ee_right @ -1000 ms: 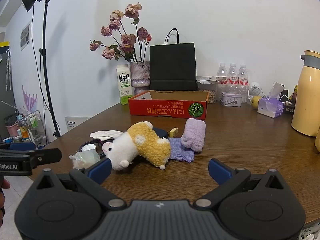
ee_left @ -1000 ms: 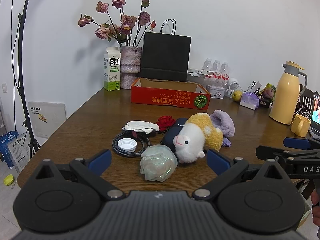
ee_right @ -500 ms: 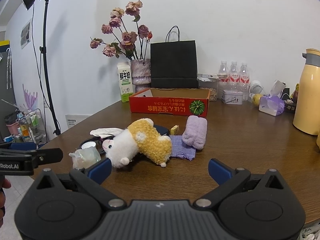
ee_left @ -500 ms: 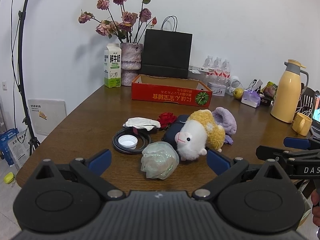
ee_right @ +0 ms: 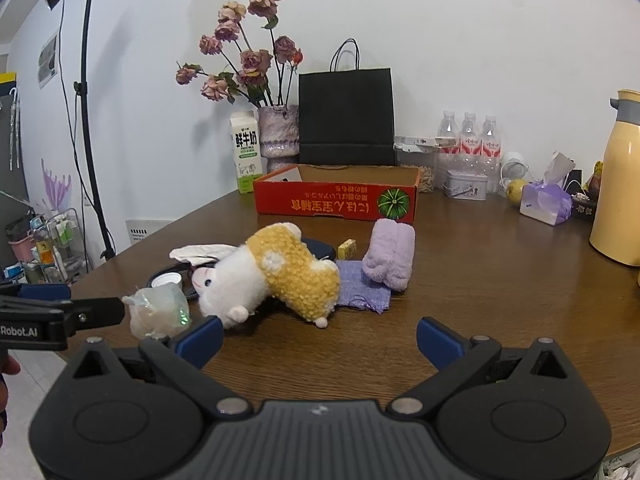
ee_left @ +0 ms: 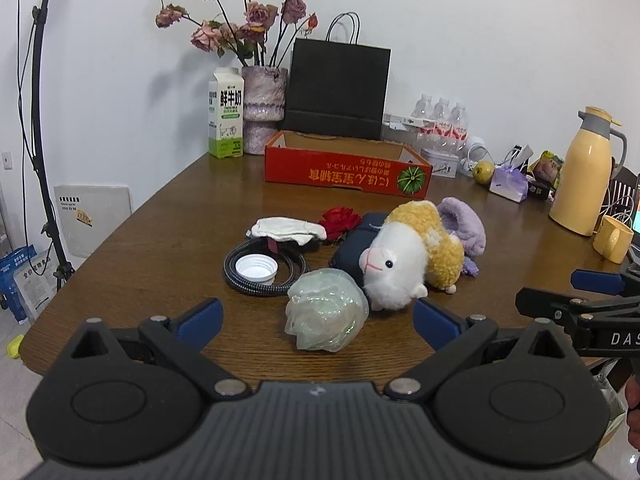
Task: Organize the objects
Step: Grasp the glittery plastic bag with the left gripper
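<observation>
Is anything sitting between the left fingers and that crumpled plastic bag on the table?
Nothing visible. The left gripper is open and the crumpled plastic bag lies right ahead between its fingers. The plush toy sits just beyond it to the right, very close or touching.

Both wrist cameras look low across the desk from its near edge, facing the far wall. The left view sits closer. They share the plush toy and red box.
</observation>
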A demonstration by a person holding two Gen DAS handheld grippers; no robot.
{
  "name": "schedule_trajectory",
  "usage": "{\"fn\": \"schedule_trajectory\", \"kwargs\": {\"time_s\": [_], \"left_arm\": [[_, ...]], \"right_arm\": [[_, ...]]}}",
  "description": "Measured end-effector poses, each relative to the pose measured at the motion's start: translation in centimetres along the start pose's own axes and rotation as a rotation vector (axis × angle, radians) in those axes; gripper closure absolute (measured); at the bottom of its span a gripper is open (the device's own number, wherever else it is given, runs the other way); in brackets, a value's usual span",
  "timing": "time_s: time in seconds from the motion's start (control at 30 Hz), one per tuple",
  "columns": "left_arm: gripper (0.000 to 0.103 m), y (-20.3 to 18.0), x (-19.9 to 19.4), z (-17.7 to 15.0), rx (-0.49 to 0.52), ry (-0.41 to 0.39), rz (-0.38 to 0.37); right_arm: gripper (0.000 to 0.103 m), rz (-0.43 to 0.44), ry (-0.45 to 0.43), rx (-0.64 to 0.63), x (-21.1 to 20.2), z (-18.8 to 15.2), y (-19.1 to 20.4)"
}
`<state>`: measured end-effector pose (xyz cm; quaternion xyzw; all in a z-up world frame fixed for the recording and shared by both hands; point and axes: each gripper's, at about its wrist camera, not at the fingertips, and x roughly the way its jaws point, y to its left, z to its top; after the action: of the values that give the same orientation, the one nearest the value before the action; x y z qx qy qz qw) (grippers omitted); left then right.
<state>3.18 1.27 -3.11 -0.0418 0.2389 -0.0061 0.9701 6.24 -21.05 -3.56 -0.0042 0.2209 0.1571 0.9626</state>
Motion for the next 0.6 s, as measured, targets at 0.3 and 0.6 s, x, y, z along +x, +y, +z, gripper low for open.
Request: {"fn": "schedule_trajectory", "kwargs": {"time_s": [0.3, 0.6], "left_arm": [[0.0, 0.5, 2.6, -0.2, -0.002, 0.043, 0.006], [0.0, 1.1, 5.4, -0.1, -0.005, 0.083, 0.009]], "right_arm": [[0.0, -0.005, 0.04, 0.004, 2.4, -0.3, -0.5], [0.0, -0.009, 0.076, 0.015, 4.8, -0.3, -1.0]]}}
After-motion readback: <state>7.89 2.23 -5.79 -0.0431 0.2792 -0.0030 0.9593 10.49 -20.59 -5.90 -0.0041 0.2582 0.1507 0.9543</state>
